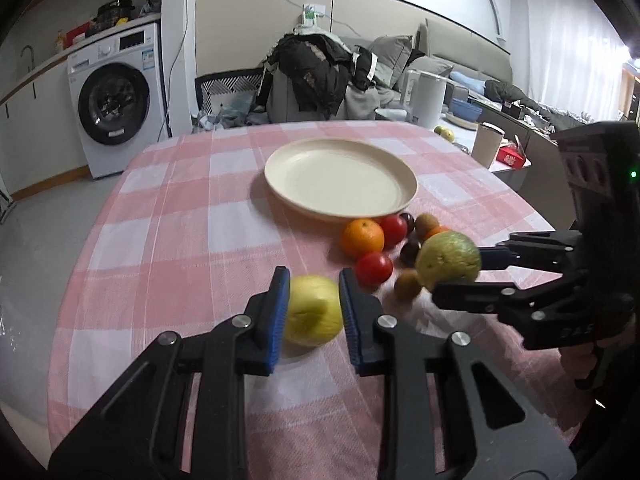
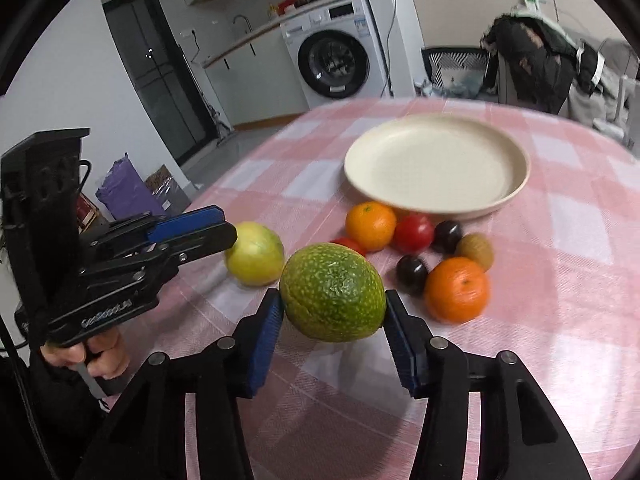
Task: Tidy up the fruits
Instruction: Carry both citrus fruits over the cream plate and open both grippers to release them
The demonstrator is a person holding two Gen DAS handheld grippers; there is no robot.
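Observation:
An empty cream plate (image 1: 340, 178) (image 2: 436, 164) sits on the pink checked tablecloth (image 1: 192, 208). In front of it lies a cluster of fruit: an orange (image 1: 362, 238) (image 2: 371, 220), red tomatoes (image 1: 374, 267) (image 2: 414, 232), dark plums (image 2: 412, 274), kiwis (image 2: 475, 251) and a second orange (image 2: 457, 290). My left gripper (image 1: 314, 304) is shut on a yellow fruit (image 1: 312, 310) (image 2: 255, 254) that is low over the cloth. My right gripper (image 2: 332, 316) is shut on a green mottled citrus (image 2: 333, 292) (image 1: 448, 260), held above the table.
A washing machine (image 1: 116, 104) stands at the back left. A chair piled with dark clothes (image 1: 316, 72) is behind the table. A low table with a white container (image 1: 430, 98) and a cup (image 1: 489, 144) is at the right. Purple bag (image 2: 124, 196) on the floor.

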